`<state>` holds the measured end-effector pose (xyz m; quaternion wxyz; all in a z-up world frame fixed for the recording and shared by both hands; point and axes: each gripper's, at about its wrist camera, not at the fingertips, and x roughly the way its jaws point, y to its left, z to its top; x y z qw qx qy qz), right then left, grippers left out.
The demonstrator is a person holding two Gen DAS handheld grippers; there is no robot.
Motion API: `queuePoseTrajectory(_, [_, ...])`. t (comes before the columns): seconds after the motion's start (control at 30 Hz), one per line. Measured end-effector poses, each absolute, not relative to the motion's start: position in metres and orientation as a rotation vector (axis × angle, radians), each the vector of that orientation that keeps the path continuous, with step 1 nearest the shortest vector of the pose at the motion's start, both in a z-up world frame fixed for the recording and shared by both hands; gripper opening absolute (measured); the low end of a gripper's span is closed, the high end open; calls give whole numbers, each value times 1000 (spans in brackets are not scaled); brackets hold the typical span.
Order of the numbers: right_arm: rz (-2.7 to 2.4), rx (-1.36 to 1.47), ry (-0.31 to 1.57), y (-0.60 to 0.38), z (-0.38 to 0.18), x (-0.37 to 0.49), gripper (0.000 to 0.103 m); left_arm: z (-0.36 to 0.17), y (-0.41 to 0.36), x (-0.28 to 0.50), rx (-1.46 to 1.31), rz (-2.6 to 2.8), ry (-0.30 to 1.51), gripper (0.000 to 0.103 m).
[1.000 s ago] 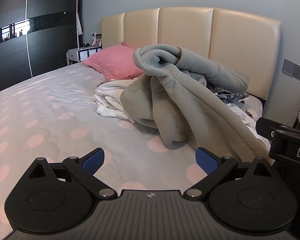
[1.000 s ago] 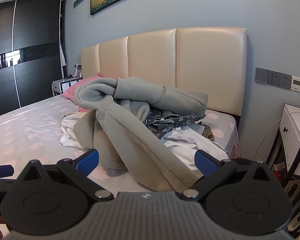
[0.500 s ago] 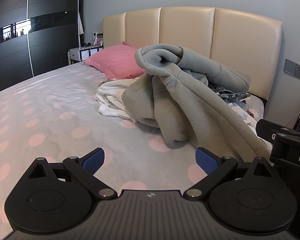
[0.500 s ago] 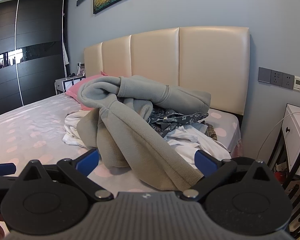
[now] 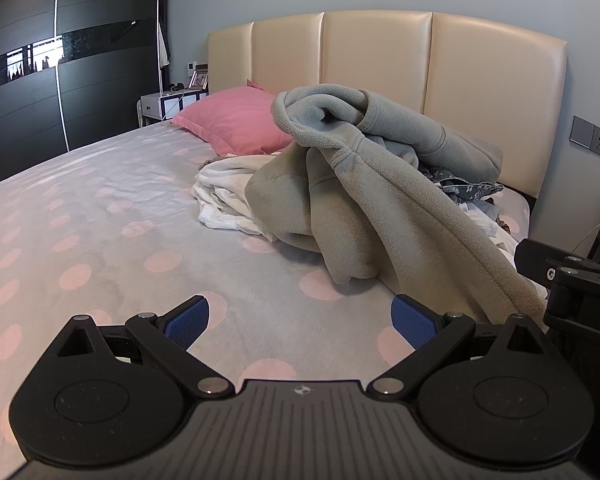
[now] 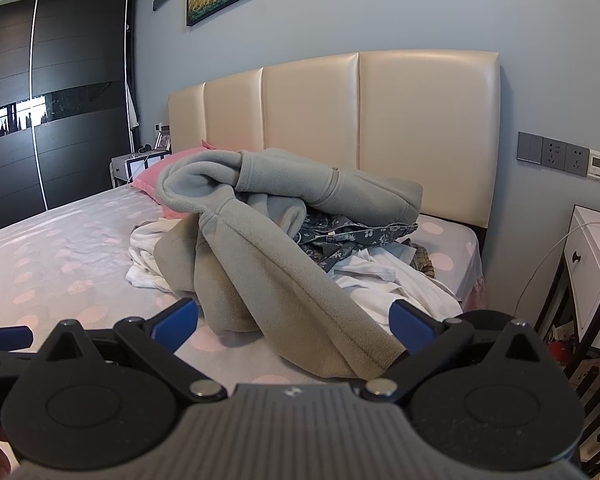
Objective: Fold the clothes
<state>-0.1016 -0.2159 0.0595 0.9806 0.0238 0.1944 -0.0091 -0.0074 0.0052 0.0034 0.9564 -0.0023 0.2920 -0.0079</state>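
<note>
Your left gripper (image 5: pixel 300 318) and right gripper (image 6: pixel 294 322) both have jaws wide, holding nothing. Grey fleece (image 5: pixel 379 200) is heaped on the bed (image 5: pixel 100 220) near the headboard (image 5: pixel 379 56), one end trailing between your right fingers.

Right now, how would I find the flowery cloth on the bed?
Look at the clothes pile in front of the cream headboard. Under the big grey fleece, on its right, lies the flowery cloth. It alone is dark with small pale flowers; its neighbours are plain.

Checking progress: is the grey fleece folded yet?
Not folded. The grey fleece garment lies crumpled in a heap, draped over other clothes.
</note>
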Motion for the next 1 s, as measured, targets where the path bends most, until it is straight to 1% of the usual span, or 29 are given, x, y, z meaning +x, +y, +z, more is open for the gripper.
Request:
queuePoseTrajectory(0.53, [42, 48, 410, -214, 52, -89, 103, -6, 14, -2, -8, 19, 619, 100])
queuePoseTrajectory(0.73, [99, 22, 404, -212, 54, -56, 102, -5, 26, 13, -27, 41, 628, 100])
queuePoseTrajectory(0.77, [112, 15, 411, -211, 55, -45, 102, -4, 29, 17, -30, 43, 631, 98])
queuePoseTrajectory(0.8, [125, 8, 417, -211, 56, -33, 101, -2, 32, 22, -33, 47, 632, 98])
queuePoseTrajectory(0.9, [163, -21, 456, -209, 57, 7, 90, 2, 39, 38, -60, 62, 628, 98])
queuePoseTrajectory(1.0, [194, -89, 528, -203, 53, 55, 90, 3, 44, 59, -70, 63, 641, 96])
